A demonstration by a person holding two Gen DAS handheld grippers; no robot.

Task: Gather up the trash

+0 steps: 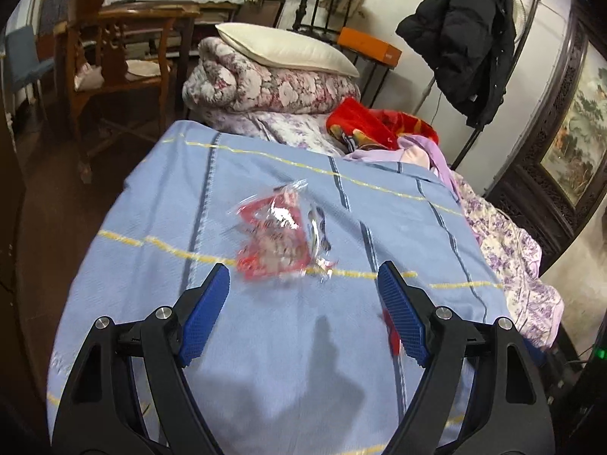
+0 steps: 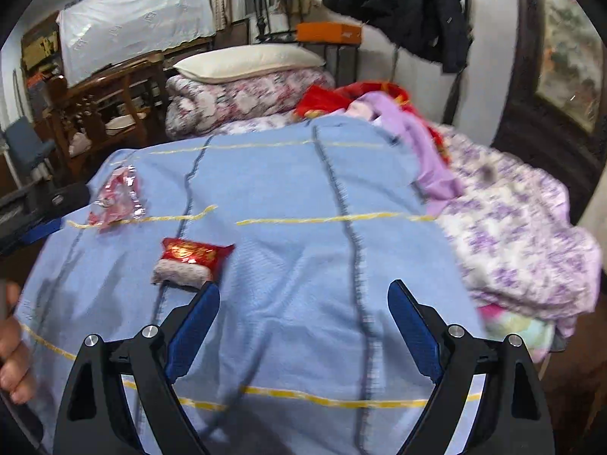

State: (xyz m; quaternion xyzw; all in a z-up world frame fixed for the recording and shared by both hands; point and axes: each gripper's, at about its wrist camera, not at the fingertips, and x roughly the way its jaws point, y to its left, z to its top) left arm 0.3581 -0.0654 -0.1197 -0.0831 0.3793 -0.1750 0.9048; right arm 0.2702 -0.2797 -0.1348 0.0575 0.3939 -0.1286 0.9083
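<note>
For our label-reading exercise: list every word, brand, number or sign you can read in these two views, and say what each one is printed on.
No text can be read.
Clear red wrapper on the blue bedspread: white printing, too blurred.
Red snack packet: gold marks, too blurred.
Orange box: small mark on its end, too small.
Red blanket: pattern only, no legible words.

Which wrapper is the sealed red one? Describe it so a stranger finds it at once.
Start at the blue bedspread with yellow stripes. Near its left side lie two pieces of trash; take the nearer one, the red packet, just ahead of the right gripper. Unlike the crumpled clear wrapper beyond it, it is opaque, plump, with gold print.
</note>
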